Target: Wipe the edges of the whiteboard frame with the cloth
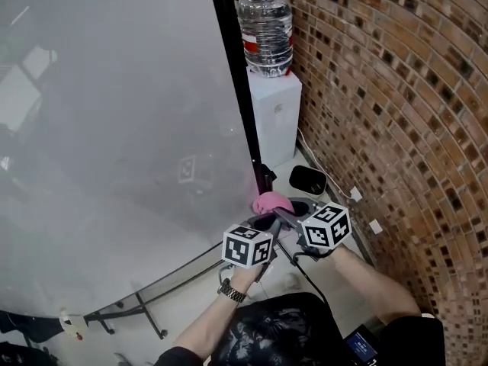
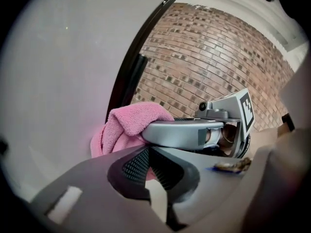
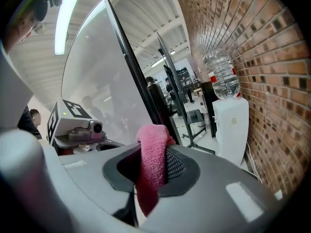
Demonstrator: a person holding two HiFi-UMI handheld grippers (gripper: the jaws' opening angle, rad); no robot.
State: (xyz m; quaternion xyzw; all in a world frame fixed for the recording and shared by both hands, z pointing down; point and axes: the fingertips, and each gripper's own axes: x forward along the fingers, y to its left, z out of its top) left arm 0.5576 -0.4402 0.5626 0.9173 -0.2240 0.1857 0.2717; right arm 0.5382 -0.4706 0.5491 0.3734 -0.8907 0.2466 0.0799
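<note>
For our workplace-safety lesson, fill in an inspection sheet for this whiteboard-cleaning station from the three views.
Surface: whiteboard upright, hazy reflections; black frame along its right edge.
Job's things: pink cloth near the frame's lower end.
Clutter: black container on the floor by the wall.
Grippers: right tongs clamp the cloth; left tongs close beside, jaws slightly apart, apparently empty.
Cables: white cable along the wall's foot.
Surroundings: brick wall; water dispenser carrying a bottle.
</note>
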